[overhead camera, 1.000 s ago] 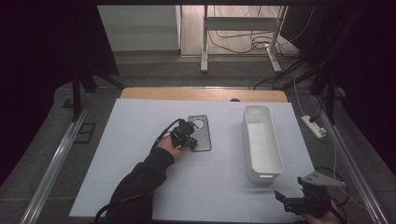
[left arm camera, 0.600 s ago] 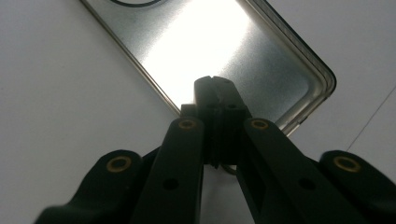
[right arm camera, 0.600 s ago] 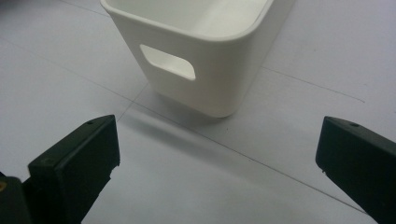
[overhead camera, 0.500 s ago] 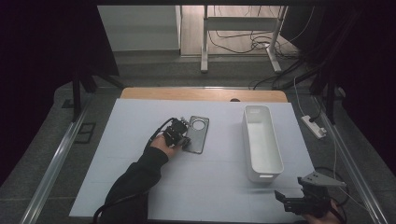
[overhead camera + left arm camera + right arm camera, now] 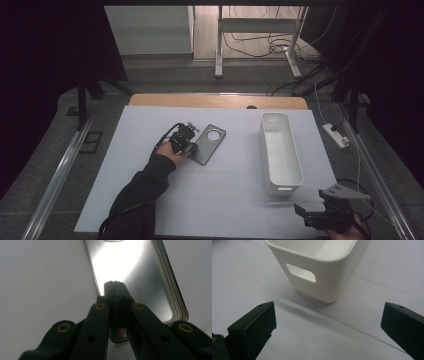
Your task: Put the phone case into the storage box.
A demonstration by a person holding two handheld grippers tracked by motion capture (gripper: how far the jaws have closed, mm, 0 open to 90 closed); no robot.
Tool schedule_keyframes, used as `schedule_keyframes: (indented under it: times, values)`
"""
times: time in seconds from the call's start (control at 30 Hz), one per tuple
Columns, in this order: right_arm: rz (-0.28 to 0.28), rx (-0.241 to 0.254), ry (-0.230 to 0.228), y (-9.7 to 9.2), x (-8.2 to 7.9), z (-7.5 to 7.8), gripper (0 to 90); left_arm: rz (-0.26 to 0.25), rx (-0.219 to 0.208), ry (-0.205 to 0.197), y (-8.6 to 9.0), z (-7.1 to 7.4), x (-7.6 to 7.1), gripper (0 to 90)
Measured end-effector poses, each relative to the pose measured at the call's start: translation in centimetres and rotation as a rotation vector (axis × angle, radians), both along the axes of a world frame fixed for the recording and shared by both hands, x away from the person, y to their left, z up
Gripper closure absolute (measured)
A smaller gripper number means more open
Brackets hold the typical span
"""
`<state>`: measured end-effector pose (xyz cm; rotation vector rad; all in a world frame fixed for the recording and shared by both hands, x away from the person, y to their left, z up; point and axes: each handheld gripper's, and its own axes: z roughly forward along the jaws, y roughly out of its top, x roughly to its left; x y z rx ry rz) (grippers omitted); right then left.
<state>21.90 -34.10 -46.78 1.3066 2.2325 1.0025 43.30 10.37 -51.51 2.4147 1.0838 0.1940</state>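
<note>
Phone case (image 5: pixel 209 144), unmarked, under closed left claw (image 5: pixel 115 284)

A dark-sleeved left forearm reaches forward, its hand gripping the left gripper (image 5: pixel 192 145) with jaws pressed fully together and tips angled downward, while well off to its right the right gripper (image 5: pixel 307 213) rests low, jaws spread wide.

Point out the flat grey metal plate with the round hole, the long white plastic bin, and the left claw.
Flat grey metal plate with round hole (image 5: pixel 209 145): high view, bare middle.
Long white plastic bin (image 5: pixel 296 162): high view, right wall's rim.
Left claw (image 5: pixel 116 287): left gripper view, closed tips.
</note>
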Motion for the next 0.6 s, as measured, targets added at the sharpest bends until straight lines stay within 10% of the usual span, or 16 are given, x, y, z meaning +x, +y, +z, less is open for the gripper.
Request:
schedule_keyframes:
  times: [0.6]
  values:
    - [-0.001, 0.0, 0.001, 0.0, 0.0, 0.0, 0.7, -0.007, -0.041, -0.023, 0.1, 2.3, -0.3, 89.1]
